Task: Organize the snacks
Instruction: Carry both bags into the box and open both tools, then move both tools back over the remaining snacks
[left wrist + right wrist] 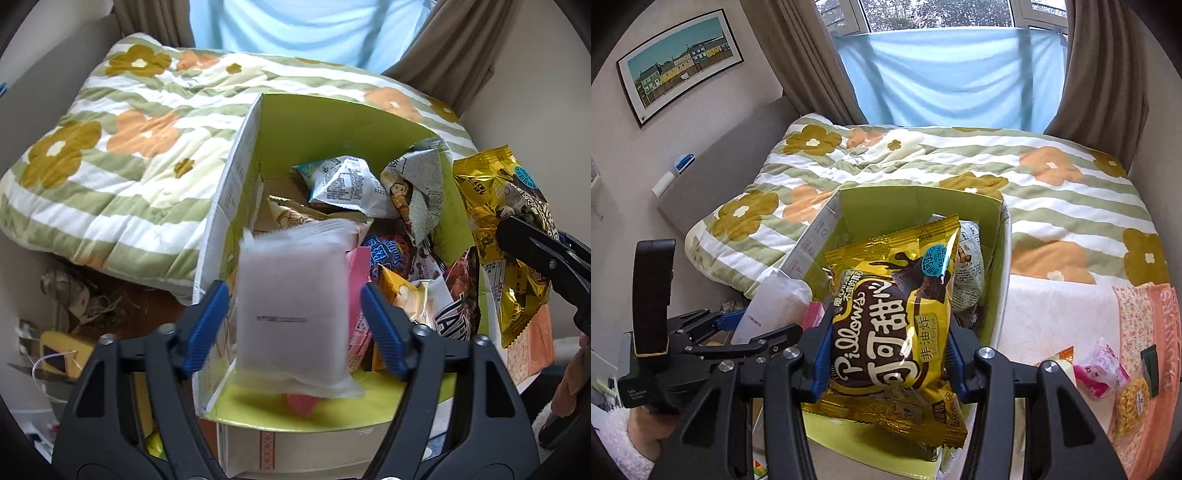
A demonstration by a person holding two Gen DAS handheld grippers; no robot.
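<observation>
fingers of the left gripper [293, 317] spread beside a white packet [293, 314]; right gripper [886, 354] clamps a gold packet [892, 325].

1. A bed carries a green-and-white striped floral quilt [1052, 192].
2. A lime-green open cardboard box [916, 206] sits at its near edge.
3. Right: a peach floral cloth [1152, 332] bearing small snack packets [1102, 373].

The left gripper [293, 306] has its blue fingers [205, 325] spread wide, not pressing on anything. The right gripper [886, 354] squeezes its fingers [820, 360] tight on a snack bag [894, 321].
</observation>
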